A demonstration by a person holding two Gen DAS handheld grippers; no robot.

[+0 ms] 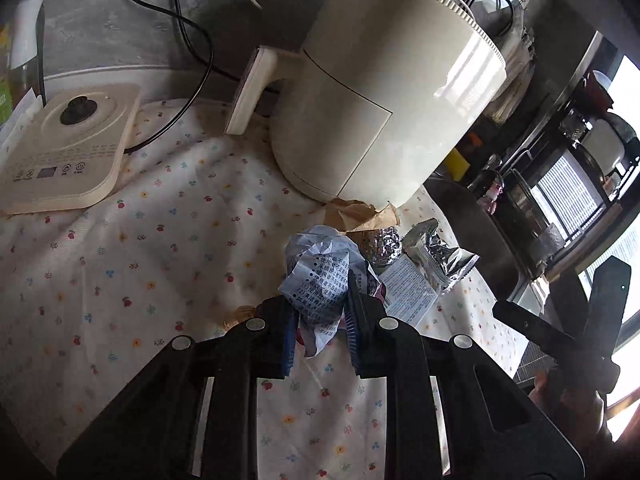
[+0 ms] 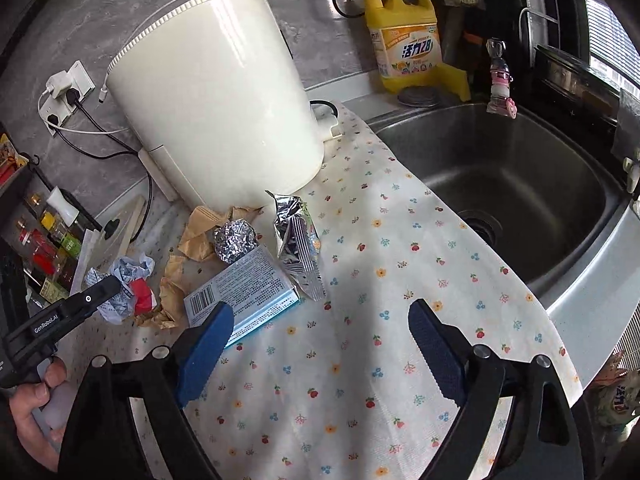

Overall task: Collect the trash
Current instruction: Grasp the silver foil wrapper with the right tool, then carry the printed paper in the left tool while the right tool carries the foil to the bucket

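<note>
The worktop (image 2: 352,360), under a white flowered cloth (image 1: 132,264), runs from the grey wall to the steel sink (image 2: 520,184), whose rim borders the cloth's right edge in the right wrist view. The near stretch of cloth, between the trash and the camera, is bare and gives the widest free room. At the back a large cream appliance (image 2: 216,112) stands against the wall, its foot just behind the trash; a flat cream kettle base (image 1: 60,152) lies to its left in the left wrist view. A yellow detergent bottle (image 2: 408,40) stands behind the sink.

The trash lies bunched before the appliance: torn brown paper (image 2: 196,236), a printed carton (image 2: 244,296) lying flat, an opened foil wrapper (image 2: 300,248) just right of it, and a foil ball (image 2: 236,238) touching the brown paper.

The left gripper (image 1: 320,312) is clenched on a crumpled printed paper wad (image 1: 320,276), its blue pads pressing both sides, at the left edge of the pile. The right gripper (image 2: 320,336) stands released, jaws wide over bare cloth, its left pad overlapping the carton's near corner in view.
</note>
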